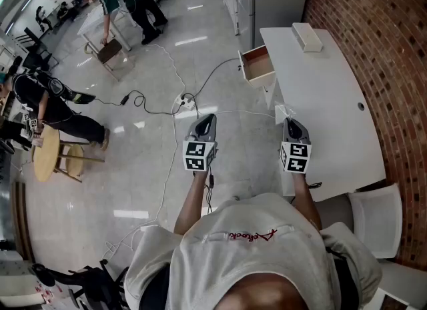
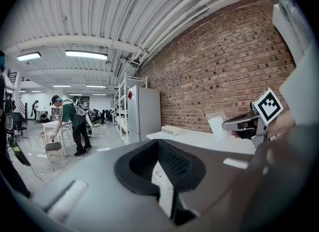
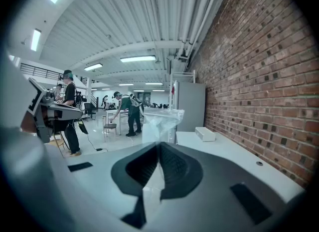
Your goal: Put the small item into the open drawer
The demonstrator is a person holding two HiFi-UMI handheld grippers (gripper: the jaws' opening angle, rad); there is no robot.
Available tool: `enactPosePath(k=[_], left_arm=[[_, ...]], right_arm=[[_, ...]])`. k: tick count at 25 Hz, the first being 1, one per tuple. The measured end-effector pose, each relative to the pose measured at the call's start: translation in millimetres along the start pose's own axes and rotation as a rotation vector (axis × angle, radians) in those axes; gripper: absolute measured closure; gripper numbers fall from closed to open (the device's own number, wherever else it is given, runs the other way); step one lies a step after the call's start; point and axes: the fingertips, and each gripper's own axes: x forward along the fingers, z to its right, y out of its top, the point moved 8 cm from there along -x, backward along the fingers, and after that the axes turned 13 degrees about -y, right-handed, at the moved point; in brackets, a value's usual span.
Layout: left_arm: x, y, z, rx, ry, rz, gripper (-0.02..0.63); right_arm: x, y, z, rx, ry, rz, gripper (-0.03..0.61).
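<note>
Clear crinkled plastic bag point(image 3: 160, 119) (right gripper point(image 3: 159, 150))

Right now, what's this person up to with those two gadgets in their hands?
A person stands beside a white desk with a tool in each hand. The right tool is clamped on a small clear plastic bag, held in the air by the desk's edge. The left tool is shut and empty. The desk's drawer stands open farther ahead, and the bag is not in it yet.

The right gripper point(image 1: 288, 121) holds a clear bag point(image 1: 283, 111) well apart from the open drawer point(image 1: 257, 69).
</note>
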Motion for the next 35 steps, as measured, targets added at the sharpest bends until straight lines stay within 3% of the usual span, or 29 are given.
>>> enactPosePath(k=[16, 35], left_arm=[[9.2, -2.5, 8.4, -0.006, -0.016, -0.005, 0.604], [54.6, 7.4, 45.4, 0.044, -0.016, -0.018, 0.604]], right_arm=[[-2.1, -0.3, 5.2, 0.016, -0.005, 0.009, 0.561], [17.2, -5.5, 51.5, -0.002, 0.024, 0.032, 0.561]])
